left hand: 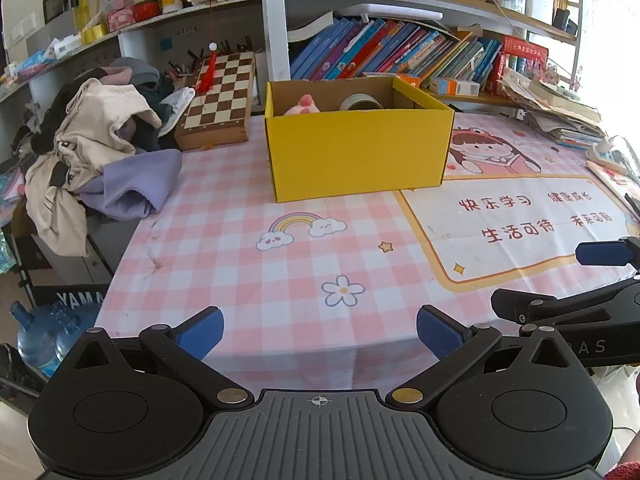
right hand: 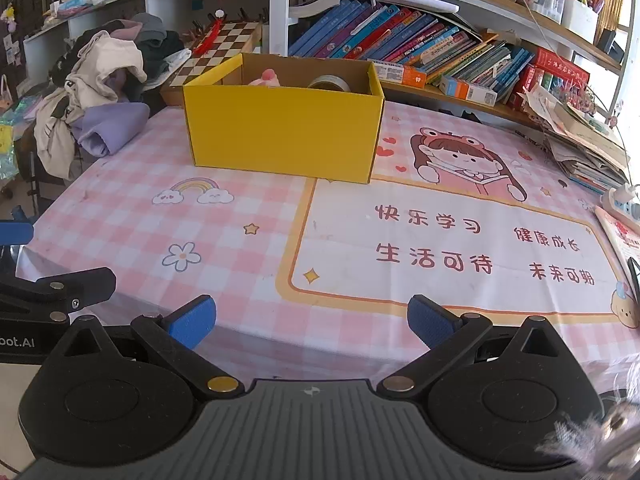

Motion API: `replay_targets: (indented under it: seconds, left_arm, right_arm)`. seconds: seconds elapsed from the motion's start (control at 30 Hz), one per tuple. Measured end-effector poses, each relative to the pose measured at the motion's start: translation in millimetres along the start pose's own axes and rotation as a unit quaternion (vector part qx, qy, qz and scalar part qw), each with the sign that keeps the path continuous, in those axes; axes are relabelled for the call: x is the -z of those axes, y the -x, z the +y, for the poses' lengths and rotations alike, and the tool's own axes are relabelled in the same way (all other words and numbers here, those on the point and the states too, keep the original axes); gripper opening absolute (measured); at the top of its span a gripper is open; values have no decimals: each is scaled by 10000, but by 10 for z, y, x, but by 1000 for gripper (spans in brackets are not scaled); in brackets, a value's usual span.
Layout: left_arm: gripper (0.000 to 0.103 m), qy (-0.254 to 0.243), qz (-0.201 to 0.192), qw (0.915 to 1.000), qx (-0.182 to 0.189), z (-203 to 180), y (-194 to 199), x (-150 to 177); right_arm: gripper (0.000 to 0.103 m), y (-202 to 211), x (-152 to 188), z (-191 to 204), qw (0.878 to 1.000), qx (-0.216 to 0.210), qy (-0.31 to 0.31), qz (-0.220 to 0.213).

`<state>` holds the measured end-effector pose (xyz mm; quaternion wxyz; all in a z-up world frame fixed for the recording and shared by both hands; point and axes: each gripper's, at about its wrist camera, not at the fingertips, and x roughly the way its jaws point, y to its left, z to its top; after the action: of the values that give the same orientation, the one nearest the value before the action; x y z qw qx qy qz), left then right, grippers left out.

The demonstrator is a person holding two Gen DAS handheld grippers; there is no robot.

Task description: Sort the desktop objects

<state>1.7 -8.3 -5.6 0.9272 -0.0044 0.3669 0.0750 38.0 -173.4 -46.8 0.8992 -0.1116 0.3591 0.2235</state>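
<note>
A yellow cardboard box (left hand: 356, 152) stands open at the back middle of the table; it also shows in the right wrist view (right hand: 282, 134). Inside it lie a pink plush toy (left hand: 303, 106) (right hand: 266, 77) and a roll of tape (left hand: 361, 102) (right hand: 330, 82). My left gripper (left hand: 320, 334) is open and empty above the table's front edge. My right gripper (right hand: 312, 322) is open and empty, also at the front edge, to the right of the left one. The right gripper shows in the left wrist view (left hand: 568, 280), and part of the left gripper shows in the right wrist view (right hand: 52, 292).
A pink checked tablecloth (left hand: 240, 248) covers the table. A pile of clothes (left hand: 100, 152) lies at the left edge. A chessboard box (left hand: 220, 100) leans behind the yellow box. Books (left hand: 400, 52) fill the shelf behind. Stacked papers (left hand: 560, 112) lie at the right.
</note>
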Motion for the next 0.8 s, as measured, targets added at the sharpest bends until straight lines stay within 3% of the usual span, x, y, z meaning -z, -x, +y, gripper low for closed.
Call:
replay_targets:
  seconds: [0.8]
  left_arm:
    - [103,-2,13,10000,56,14,13,27]
  right_arm:
    - [103,8,15,-6,10000,-12,34,6]
